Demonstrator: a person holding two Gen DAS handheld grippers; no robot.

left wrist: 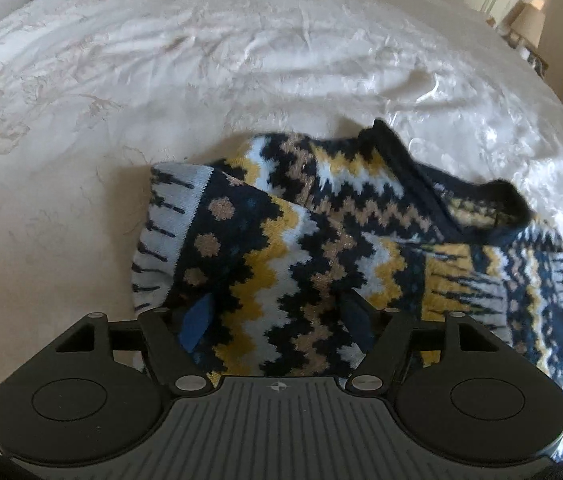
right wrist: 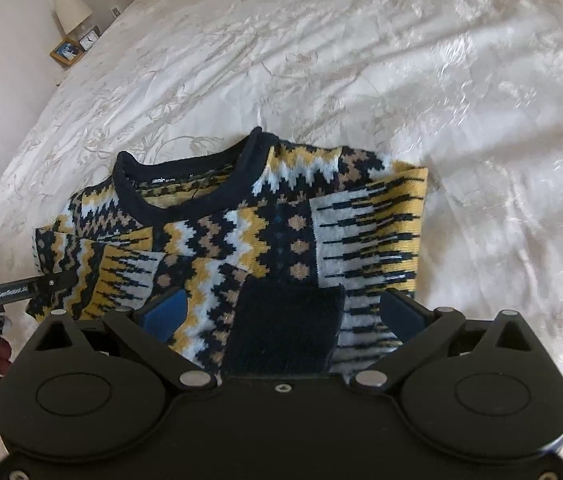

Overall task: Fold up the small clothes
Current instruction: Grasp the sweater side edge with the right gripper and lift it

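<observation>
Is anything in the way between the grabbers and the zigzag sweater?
Nothing visible is. The sweater lies right between the open fingers of the right gripper and of the left gripper. Only white bedspread surrounds it.

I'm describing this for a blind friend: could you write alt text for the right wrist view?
A small navy, yellow and white patterned sweater lies partly folded on a white bedspread, collar away from the camera. The right hand-held gripper hangs over its near edge, blue fingers spread apart. A lamp stands in the far left corner.
</observation>
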